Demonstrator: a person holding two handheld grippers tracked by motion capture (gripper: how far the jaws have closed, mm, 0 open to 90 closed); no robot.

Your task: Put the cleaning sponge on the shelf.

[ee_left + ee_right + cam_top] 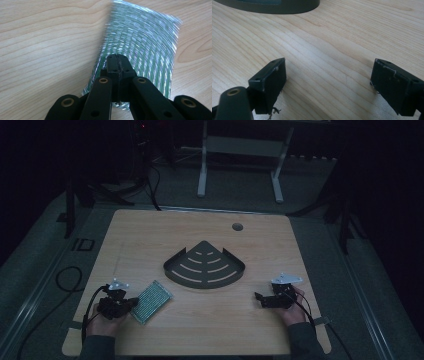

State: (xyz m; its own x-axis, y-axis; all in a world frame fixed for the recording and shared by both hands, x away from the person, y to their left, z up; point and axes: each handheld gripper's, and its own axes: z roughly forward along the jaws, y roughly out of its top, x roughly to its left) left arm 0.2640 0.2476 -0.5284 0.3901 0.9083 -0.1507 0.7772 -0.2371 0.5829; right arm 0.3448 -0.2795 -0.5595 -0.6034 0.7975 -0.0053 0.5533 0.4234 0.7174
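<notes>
The left gripper (131,303) has its jaws pressed together on the near edge of a green board (151,301), which looks blurred and sits at the table's (150,235) front left. The right gripper (258,298) rests with jaws wide apart, near a dark corner tray (172,272).

Perforated board (151,301) left of corner shelf (204,266), on table (210,330)

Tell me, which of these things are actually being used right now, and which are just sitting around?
In use:
- green perforated board, blurred in the left gripper view
- left gripper, jaws closed on the board's near edge

Just lying about:
- dark fan-shaped slotted tray, mid-table
- right gripper, jaws apart over bare wooden table
- white frame on the floor beyond
</notes>
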